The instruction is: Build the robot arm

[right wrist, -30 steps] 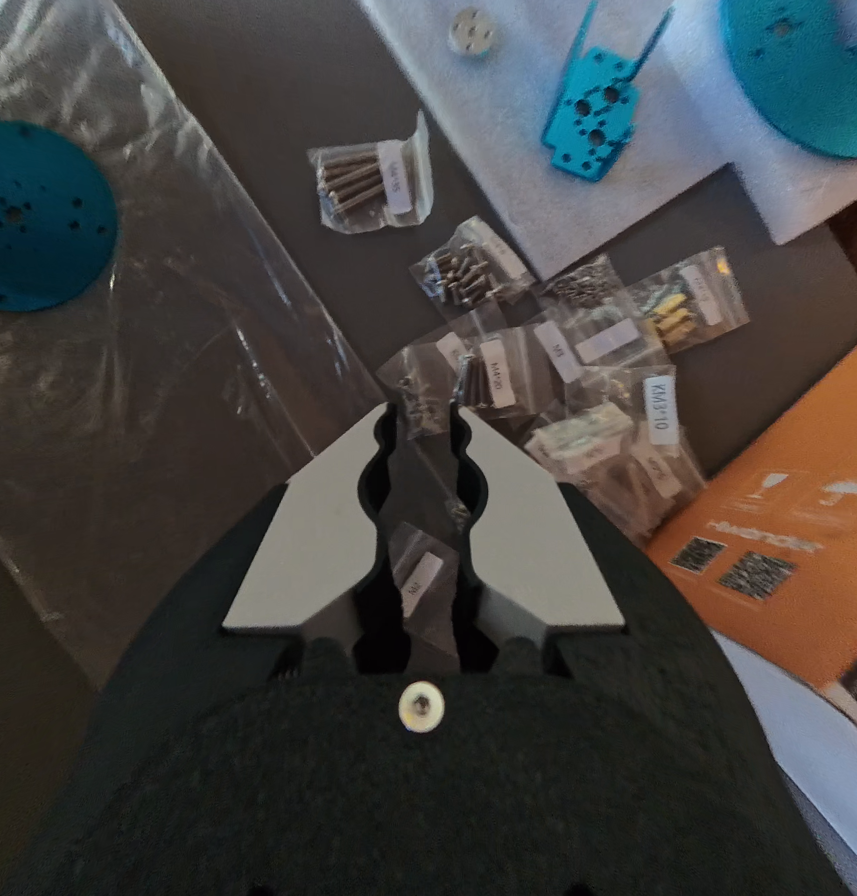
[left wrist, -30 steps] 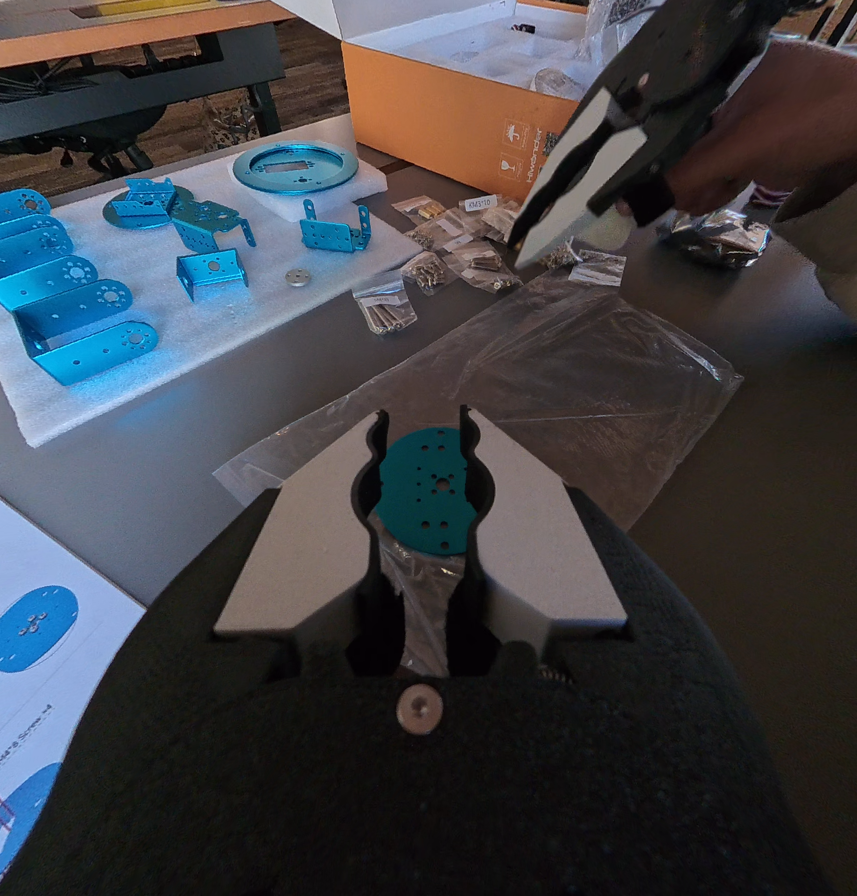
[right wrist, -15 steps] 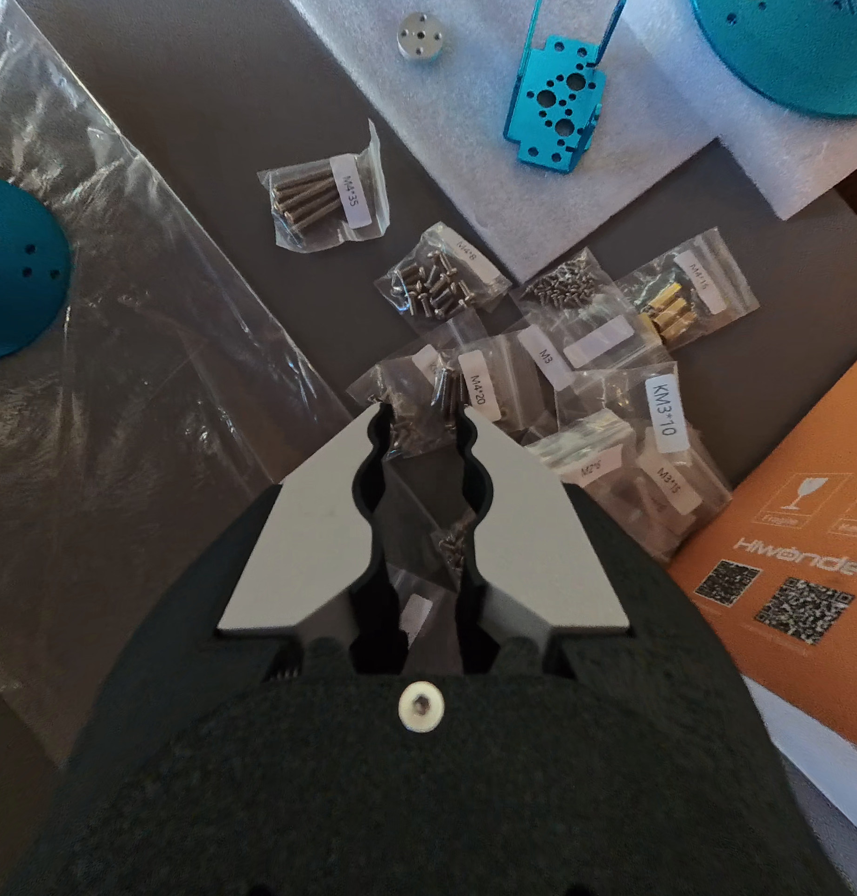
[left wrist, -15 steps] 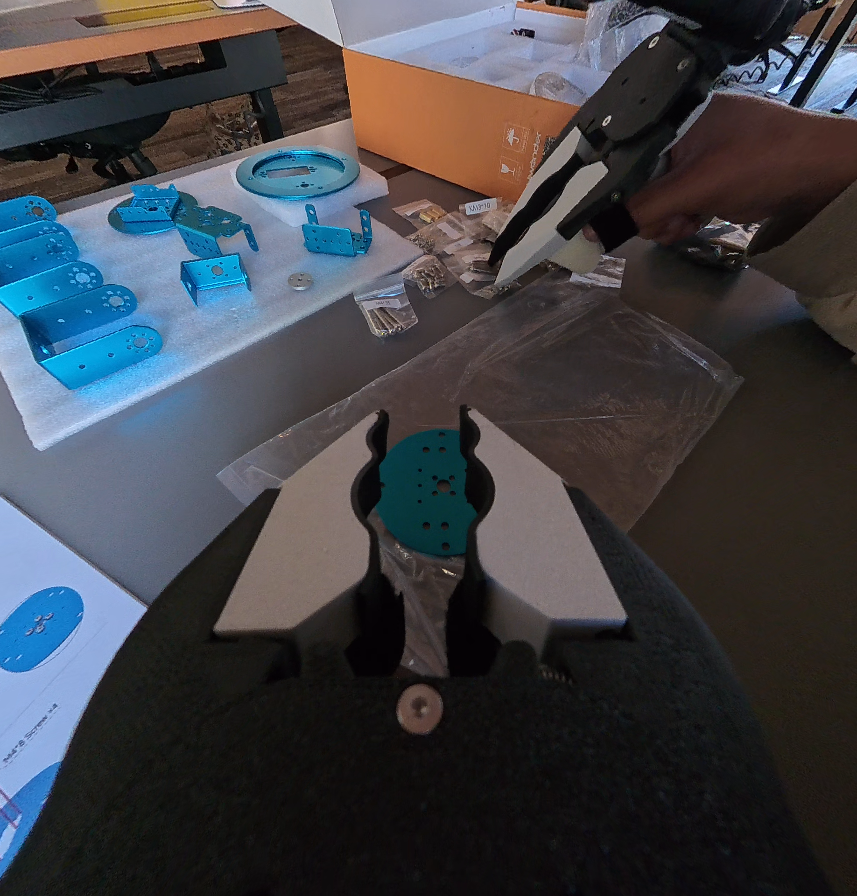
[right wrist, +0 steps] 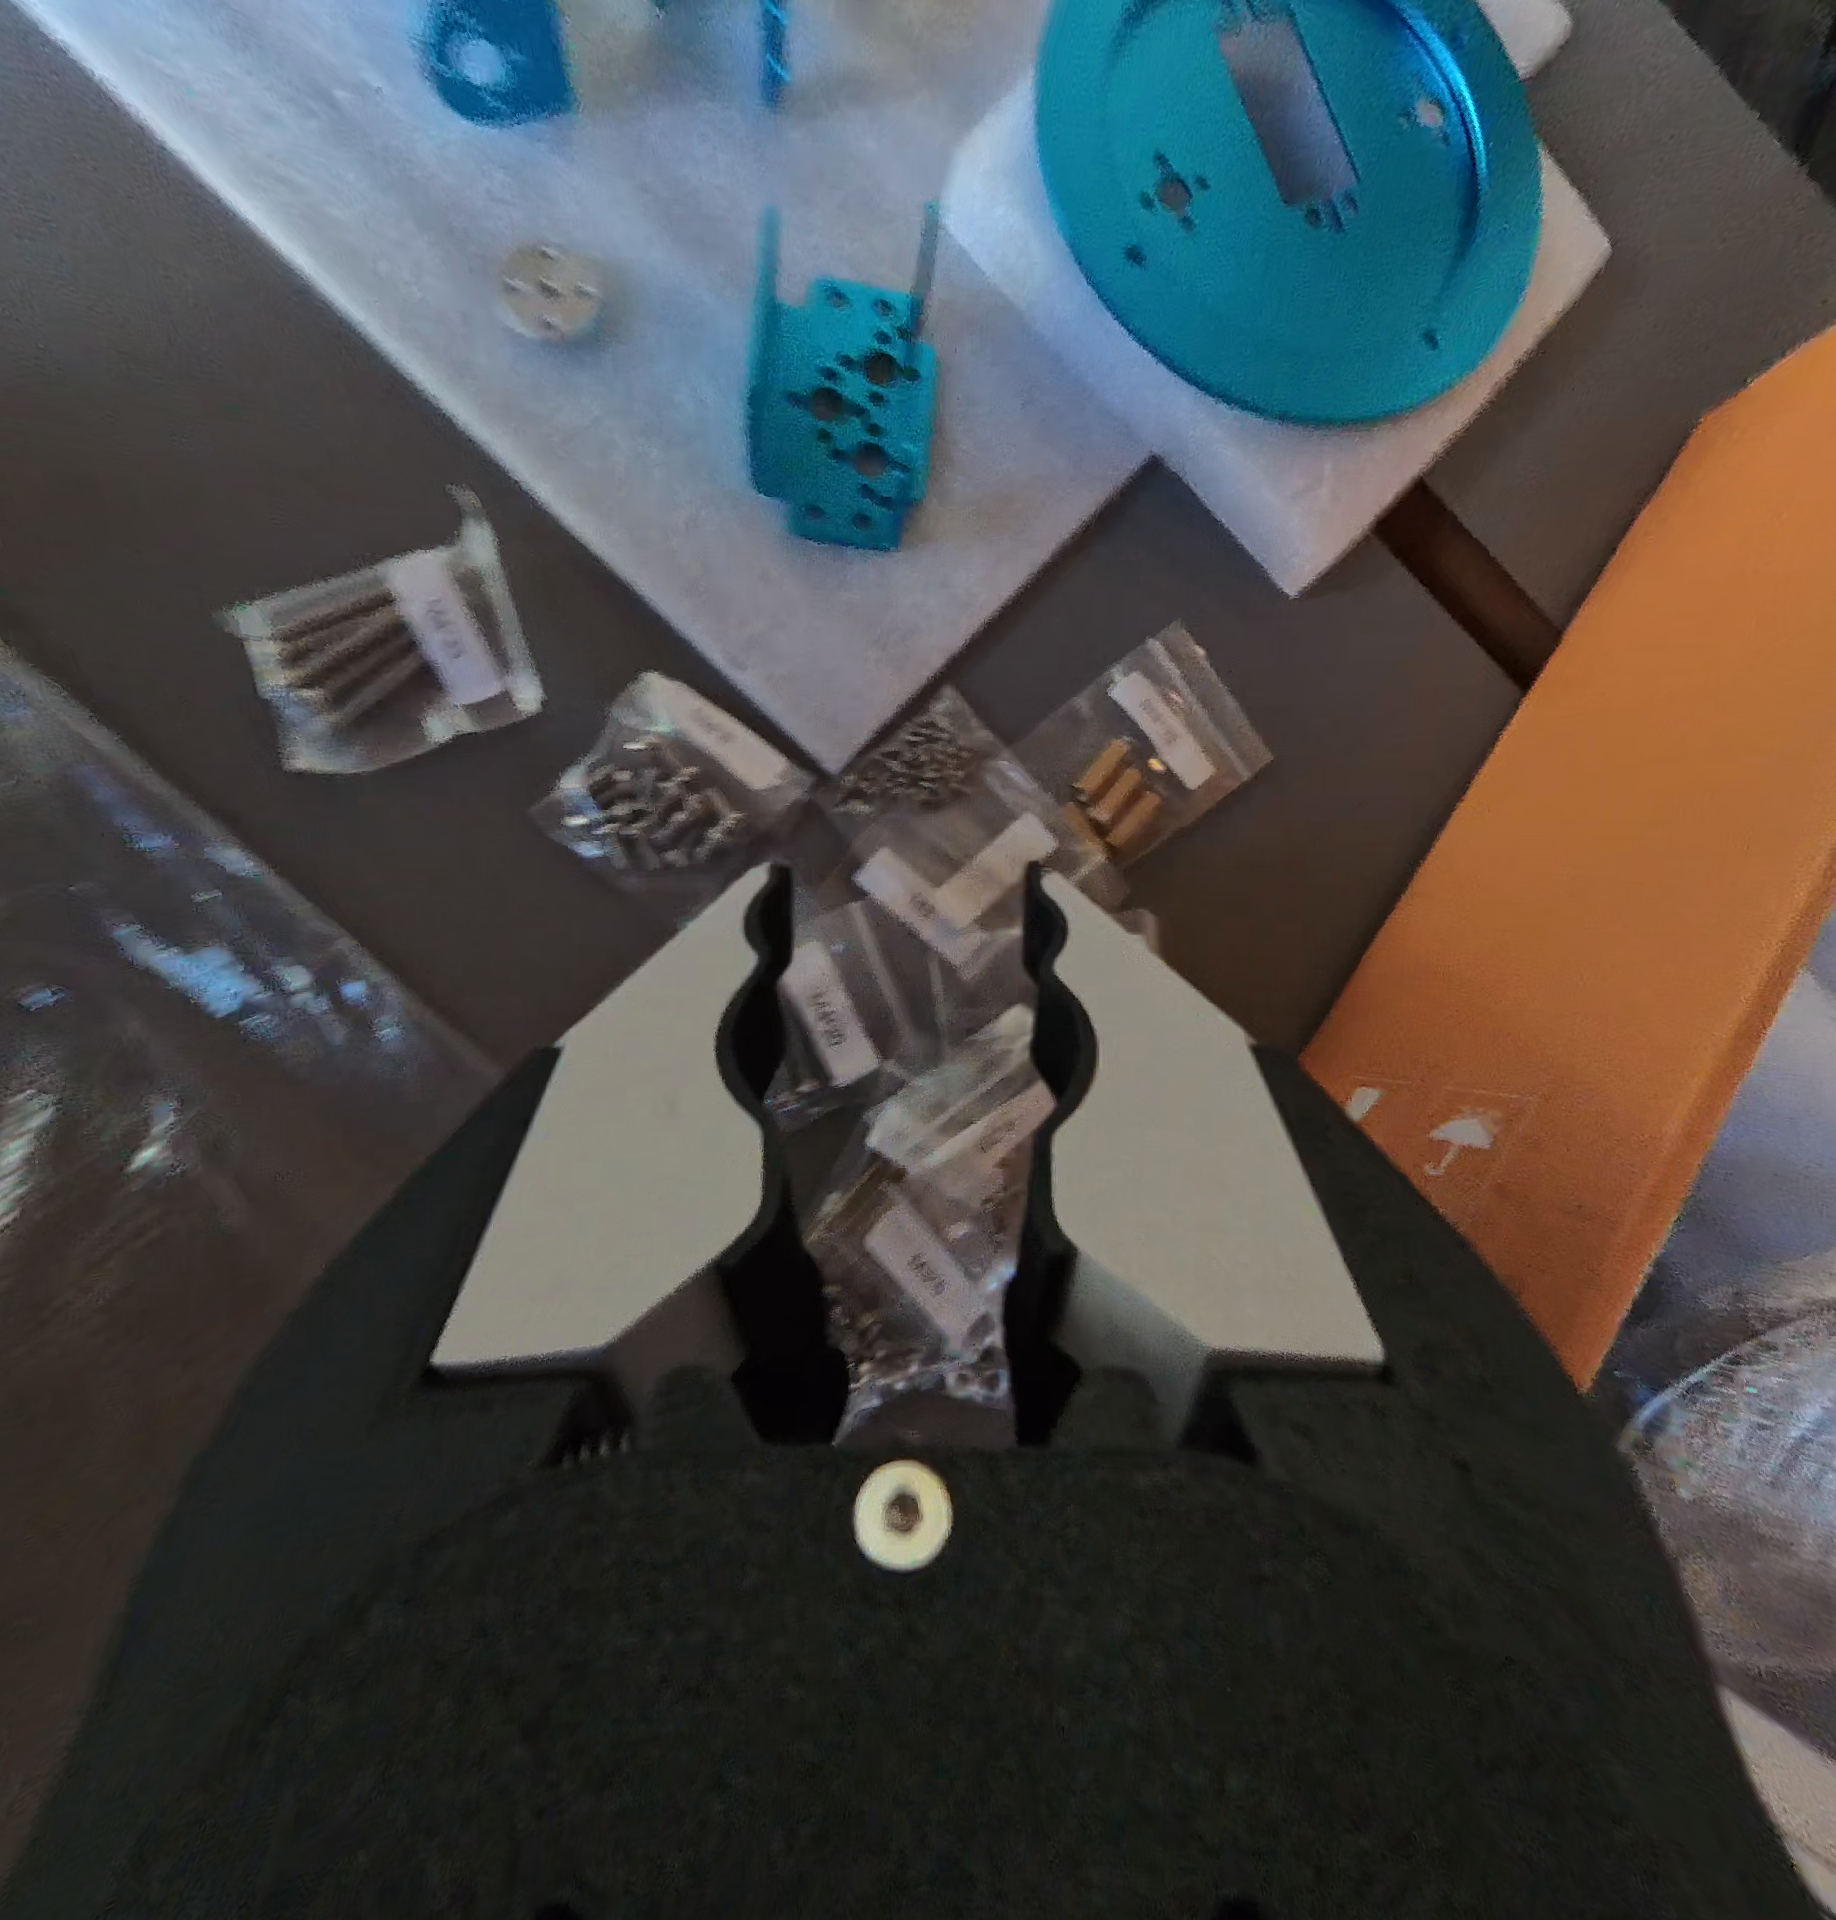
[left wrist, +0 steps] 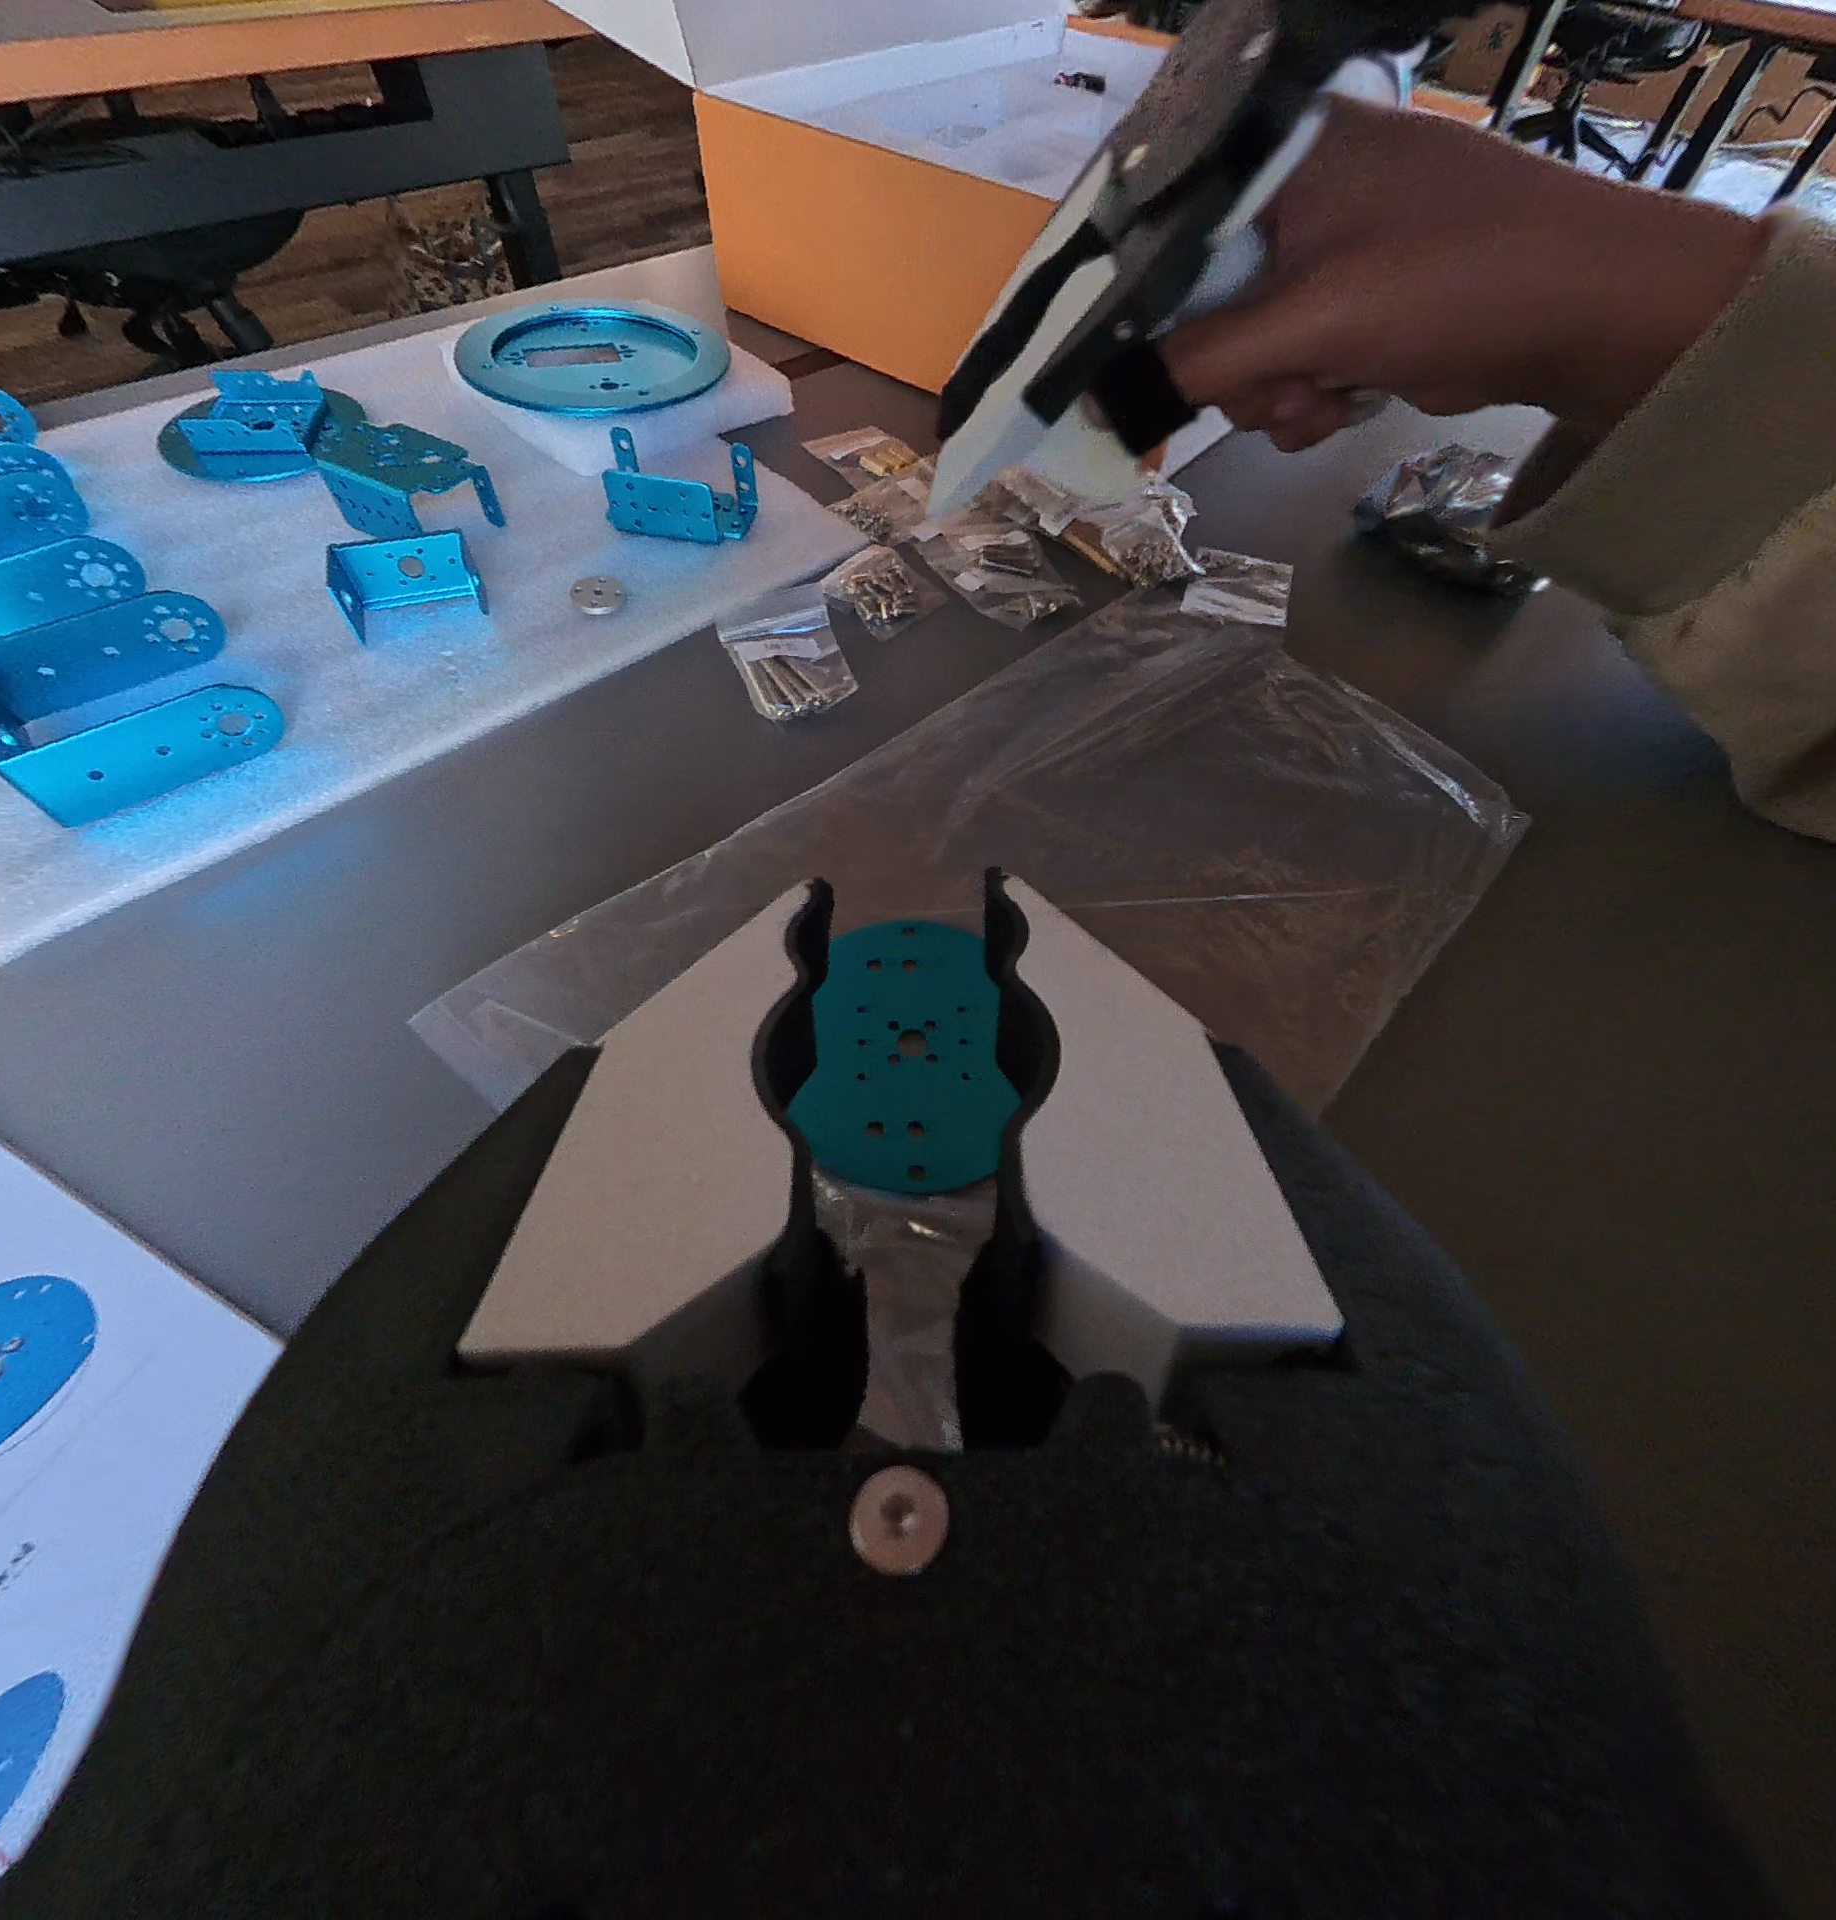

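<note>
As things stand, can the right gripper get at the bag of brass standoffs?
Probably yes. The right gripper hangs open over the pile of small hardware bags, and the bag of brass standoffs lies just past its right fingertip, on top, with nothing covering it. The orange box stands close alongside.

My left gripper (left wrist: pixel 901 894), jaws apart, hovers over a teal perforated disc (left wrist: pixel 901 1060) on a clear plastic bag (left wrist: pixel 1153 800). My right gripper (right wrist: pixel 909 883), jaws apart, hangs above the heaped screw packets (right wrist: pixel 924 1049).
</note>
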`<state>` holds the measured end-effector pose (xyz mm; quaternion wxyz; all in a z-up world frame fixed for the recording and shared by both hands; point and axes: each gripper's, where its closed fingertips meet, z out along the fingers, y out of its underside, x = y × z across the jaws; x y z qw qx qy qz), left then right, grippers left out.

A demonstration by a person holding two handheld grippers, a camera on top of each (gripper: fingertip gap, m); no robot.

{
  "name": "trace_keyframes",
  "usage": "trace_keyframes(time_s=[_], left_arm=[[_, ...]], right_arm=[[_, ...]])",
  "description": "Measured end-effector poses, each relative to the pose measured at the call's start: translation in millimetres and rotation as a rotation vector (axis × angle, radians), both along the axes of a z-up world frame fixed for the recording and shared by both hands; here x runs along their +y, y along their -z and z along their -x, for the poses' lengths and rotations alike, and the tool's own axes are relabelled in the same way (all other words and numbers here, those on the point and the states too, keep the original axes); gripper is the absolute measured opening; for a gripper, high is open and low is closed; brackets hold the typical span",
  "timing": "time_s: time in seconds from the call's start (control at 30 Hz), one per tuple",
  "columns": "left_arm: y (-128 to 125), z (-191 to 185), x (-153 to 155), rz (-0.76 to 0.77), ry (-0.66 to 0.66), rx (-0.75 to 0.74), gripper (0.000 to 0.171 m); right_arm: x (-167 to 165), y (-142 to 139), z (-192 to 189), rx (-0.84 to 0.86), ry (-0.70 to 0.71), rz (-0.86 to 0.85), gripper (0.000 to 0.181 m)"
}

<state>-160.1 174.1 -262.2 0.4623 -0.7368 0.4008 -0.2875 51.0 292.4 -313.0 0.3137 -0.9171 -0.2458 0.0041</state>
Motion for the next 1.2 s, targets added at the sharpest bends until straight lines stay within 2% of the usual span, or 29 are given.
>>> trace_keyframes(time_s=[0.07, 0.3, 0.37, 0.5, 0.6, 0.8, 0.93, 1.03, 1.07, 1.2], left_arm=[[-2, -1, -2, -0.008, 0.005, -0.002, 0.030], [-5, 1, 0, -0.016, -0.005, -0.009, 0.030], [-4, 0, -2, -0.006, 0.005, -0.016, 0.030], [-4, 1, 0, -0.040, -0.007, 0.009, 0.030], [-6, 3, 2, -0.045, -0.015, 0.003, 0.029], [-7, 2, 0, -0.026, -0.006, -0.013, 0.029], [-7, 0, -3, -0.039, 0.002, -0.004, 0.029], [-9, 1, -3, -0.041, 0.000, -0.012, 0.029], [-9, 1, -3, -0.038, -0.001, -0.014, 0.029], [-10, 1, -3, -0.032, 0.002, -0.021, 0.029]], right_arm=[[10, 10, -9, -0.037, 0.051, 0.064, 0.059], [6, 23, -16, -0.014, 0.046, 0.149, 0.051], [6, 23, -17, -0.011, 0.048, 0.145, 0.043], [6, 23, -19, -0.029, 0.030, 0.142, 0.010], [8, 14, -24, -0.065, 0.025, 0.114, 0.003], [34, -35, -50, -0.154, 0.089, 0.021, 0.002], [49, -17, -71, -0.311, 0.138, 0.156, 0.004], [53, 3, -68, -0.297, 0.159, 0.237, 0.007], [50, 6, -72, -0.315, 0.171, 0.266, 0.013], [43, -13, -62, -0.260, 0.130, 0.199, 0.028]])
